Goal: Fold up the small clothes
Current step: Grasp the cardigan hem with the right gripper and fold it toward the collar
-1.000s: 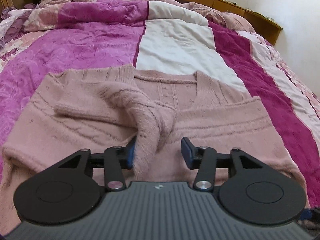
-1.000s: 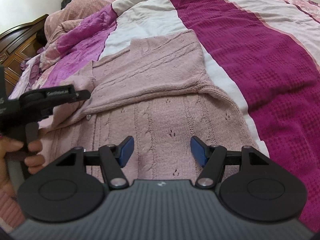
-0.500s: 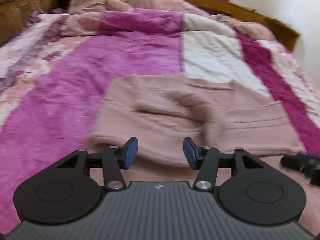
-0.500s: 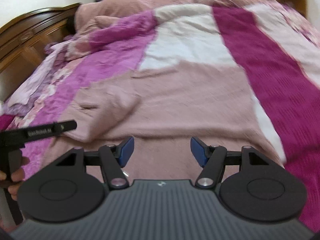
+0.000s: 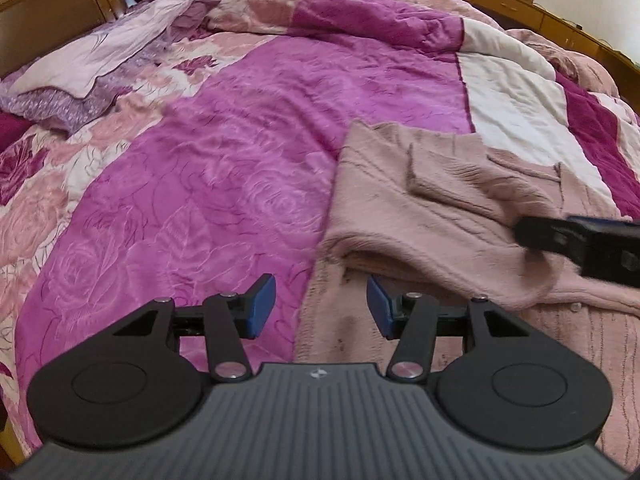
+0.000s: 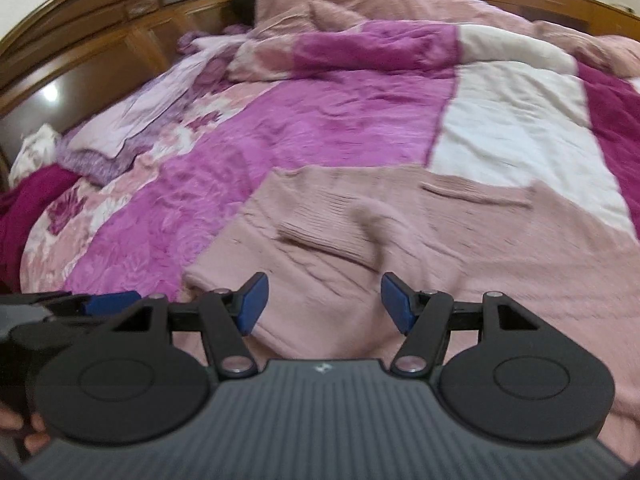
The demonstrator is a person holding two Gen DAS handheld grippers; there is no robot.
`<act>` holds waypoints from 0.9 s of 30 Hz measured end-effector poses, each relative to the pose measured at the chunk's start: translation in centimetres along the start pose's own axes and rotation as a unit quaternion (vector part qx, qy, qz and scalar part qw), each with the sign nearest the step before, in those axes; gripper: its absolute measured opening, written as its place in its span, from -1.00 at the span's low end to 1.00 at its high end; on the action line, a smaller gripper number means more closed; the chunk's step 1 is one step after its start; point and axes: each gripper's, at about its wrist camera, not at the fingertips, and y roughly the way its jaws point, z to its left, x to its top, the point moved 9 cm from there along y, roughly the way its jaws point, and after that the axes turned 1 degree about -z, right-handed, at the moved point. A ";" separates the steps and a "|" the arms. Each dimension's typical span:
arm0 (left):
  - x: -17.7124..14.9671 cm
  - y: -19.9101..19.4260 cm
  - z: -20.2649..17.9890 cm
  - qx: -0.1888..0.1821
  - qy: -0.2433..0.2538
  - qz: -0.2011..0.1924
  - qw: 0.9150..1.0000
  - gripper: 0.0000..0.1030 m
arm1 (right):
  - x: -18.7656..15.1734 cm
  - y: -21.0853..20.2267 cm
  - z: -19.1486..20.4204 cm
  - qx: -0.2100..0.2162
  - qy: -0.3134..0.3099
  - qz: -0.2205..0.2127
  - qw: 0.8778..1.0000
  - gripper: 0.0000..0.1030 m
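Observation:
A dusty pink knitted sweater (image 5: 440, 208) lies flat on the bed with both sleeves folded across its front. It also shows in the right wrist view (image 6: 420, 240). My left gripper (image 5: 321, 306) is open and empty, low over the sweater's left side edge. My right gripper (image 6: 324, 302) is open and empty, just above the sweater's near part. The right gripper's fingers (image 5: 576, 236) show at the right edge of the left wrist view, over the folded sleeve. The left gripper (image 6: 80, 304) shows at the lower left of the right wrist view.
The sweater lies on a quilt (image 5: 224, 184) with magenta, white and dark red panels. Bunched pink bedding (image 6: 360, 4) lies at the far end. A wooden headboard (image 6: 100, 20) stands at the left. A lilac floral cloth (image 5: 80, 68) lies at the far left.
My left gripper has let go of the sleeve and moved left to the sweater's side edge. Both views have swung left. The sleeve now lies folded on the sweater.

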 end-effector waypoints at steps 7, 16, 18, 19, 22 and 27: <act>0.0 0.9 0.7 0.003 -0.011 0.003 1.000 0.14 | 1.6 5.5 1.7 -0.005 -0.043 0.023 0.999 0.23; 0.4 1.8 0.7 0.000 -0.005 0.002 1.000 0.14 | 2.1 9.8 2.8 -0.036 -0.112 0.043 0.992 -0.09; 0.6 1.8 0.5 -0.003 -0.004 0.000 1.000 0.14 | 2.2 10.1 2.6 -0.041 -0.115 0.044 0.992 -0.43; 0.8 1.9 0.4 -0.004 -0.001 0.000 1.000 0.14 | 2.3 10.0 2.4 -0.043 -0.116 0.045 0.991 -0.70; 1.4 1.8 -0.1 -0.006 0.006 -0.008 1.000 0.14 | 3.5 8.7 1.8 -0.044 -0.115 0.021 0.992 -0.76; 2.0 2.9 -1.0 -0.007 0.021 -0.002 1.000 0.14 | 7.5 3.5 -1.0 -0.048 -0.076 -0.048 0.995 -0.77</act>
